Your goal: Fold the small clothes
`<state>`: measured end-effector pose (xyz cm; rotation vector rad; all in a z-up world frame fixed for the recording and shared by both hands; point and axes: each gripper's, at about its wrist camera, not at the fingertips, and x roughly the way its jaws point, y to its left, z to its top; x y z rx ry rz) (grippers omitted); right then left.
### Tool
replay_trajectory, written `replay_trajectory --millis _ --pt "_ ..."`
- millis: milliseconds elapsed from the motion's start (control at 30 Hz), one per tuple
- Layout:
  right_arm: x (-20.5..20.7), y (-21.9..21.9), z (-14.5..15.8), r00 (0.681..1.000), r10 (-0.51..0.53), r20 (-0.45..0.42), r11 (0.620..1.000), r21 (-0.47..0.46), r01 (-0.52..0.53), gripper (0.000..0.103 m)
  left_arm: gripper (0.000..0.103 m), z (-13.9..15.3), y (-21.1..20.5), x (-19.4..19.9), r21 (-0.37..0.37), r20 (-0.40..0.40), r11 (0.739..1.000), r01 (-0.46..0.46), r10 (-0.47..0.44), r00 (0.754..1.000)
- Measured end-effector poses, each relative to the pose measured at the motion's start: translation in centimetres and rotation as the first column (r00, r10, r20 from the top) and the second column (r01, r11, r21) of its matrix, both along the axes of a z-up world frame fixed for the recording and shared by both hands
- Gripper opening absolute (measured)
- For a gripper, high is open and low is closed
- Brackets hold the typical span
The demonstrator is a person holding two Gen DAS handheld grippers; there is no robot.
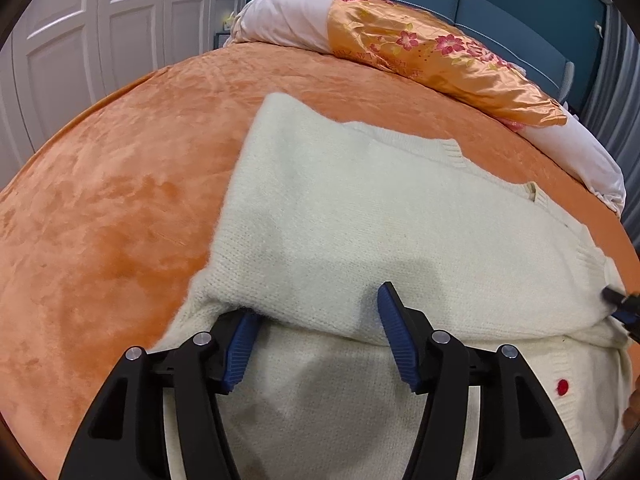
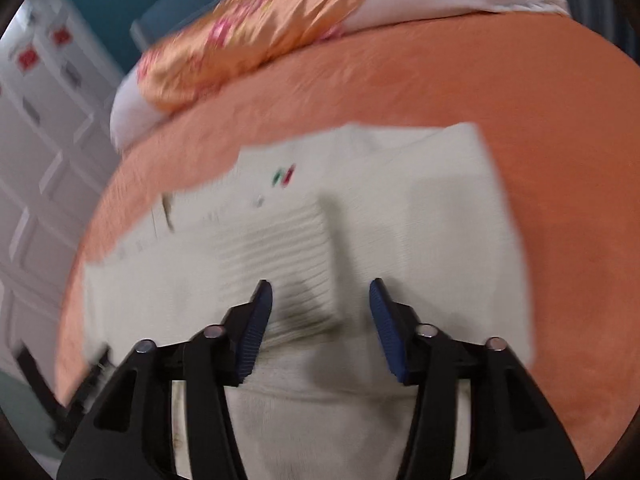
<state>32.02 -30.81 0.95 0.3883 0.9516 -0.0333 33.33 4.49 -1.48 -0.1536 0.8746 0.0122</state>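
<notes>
Indoors, orange bedspread [image 1: 100, 208], cream sweater [image 1: 340, 208] folded, floral pillow [image 1: 420, 48], white doors [image 1: 92, 28], both claws gaping, empty.

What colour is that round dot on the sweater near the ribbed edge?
Red. The dot sits on the cream sweater, clearest in the left wrist view.
</notes>
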Motion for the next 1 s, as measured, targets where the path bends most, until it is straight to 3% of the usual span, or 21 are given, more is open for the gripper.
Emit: replay_trajectory --millis 33,100,167,233,300,333,433,500,600,767,867,933,1000 --pt "-1.3 0.7 1.0 0.999 0.019 0.031 1.000 -0.023 -0.018 0.010 0.056 0.3 0.1 0.0 0.020 0.003 1.000 -0.002 0.002 1.000" --pt "-3.3 1.5 4.1 0.985 0.046 0.168 0.999 -0.022 -0.043 0.009 0.055 1.3 0.5 0.1 0.060 0.022 0.998 0.010 -0.011 1.000" --pt "-4.9 1.8 6.2 0.963 0.048 0.264 0.998 -0.039 -0.039 0.009 0.055 0.7 0.8 0.6 0.060 -0.012 0.998 0.032 -0.031 0.999" --pt "-4.5 1.7 4.4 0.978 0.040 0.207 0.998 -0.052 -0.030 0.009 0.055 -0.2 1.0 0.6 0.053 -0.015 0.998 0.031 -0.030 0.999" --pt "-2.6 1.7 -0.9 0.999 0.047 0.004 0.994 -0.102 -0.046 0.009 0.055 -0.3 0.9 0.5 0.060 -0.004 0.998 0.028 -0.028 1.000" --pt "-3.0 1.4 -1.2 0.999 0.038 0.030 0.996 -0.086 -0.036 0.009 0.055 -0.3 0.8 0.4 0.067 -0.002 0.997 0.030 -0.029 1.000" --pt "-4.6 0.9 2.2 0.990 -0.017 0.137 1.000 0.011 0.016 0.009 0.056 -0.6 1.1 0.3 0.046 0.007 0.999 0.030 -0.030 1.000" --pt "-5.2 1.5 2.9 0.984 -0.007 0.180 1.000 -0.017 0.010 0.010 0.056 -0.7 0.9 0.3 0.059 0.013 0.998 0.031 -0.032 0.999" --pt "-3.9 1.7 -1.2 0.999 0.022 0.042 0.996 -0.085 -0.019 0.012 0.057 -0.8 0.2 0.2 0.104 0.011 0.994 0.034 -0.035 0.999" --pt "-6.9 0.8 2.3 0.985 -0.109 0.131 0.993 -0.040 0.115 0.018 0.057 -1.0 0.2 0.2 0.105 0.017 0.994 0.034 -0.036 0.999" --pt "-6.5 3.5 4.3 0.984 -0.017 0.178 0.999 -0.025 0.021 0.017 0.057 -1.1 -0.1 0.1 0.130 0.021 0.991 0.035 -0.038 0.999" --pt "-4.9 8.1 4.8 0.977 0.138 0.165 0.990 -0.049 -0.132 0.017 0.057 -1.1 -0.2 0.1 0.136 0.018 0.990 0.033 -0.036 0.999" --pt "-2.9 13.3 4.2 0.950 0.285 0.131 0.958 -0.084 -0.276 0.017 0.057 -1.1 -0.2 0.2 0.133 0.018 0.991 0.034 -0.036 0.999"
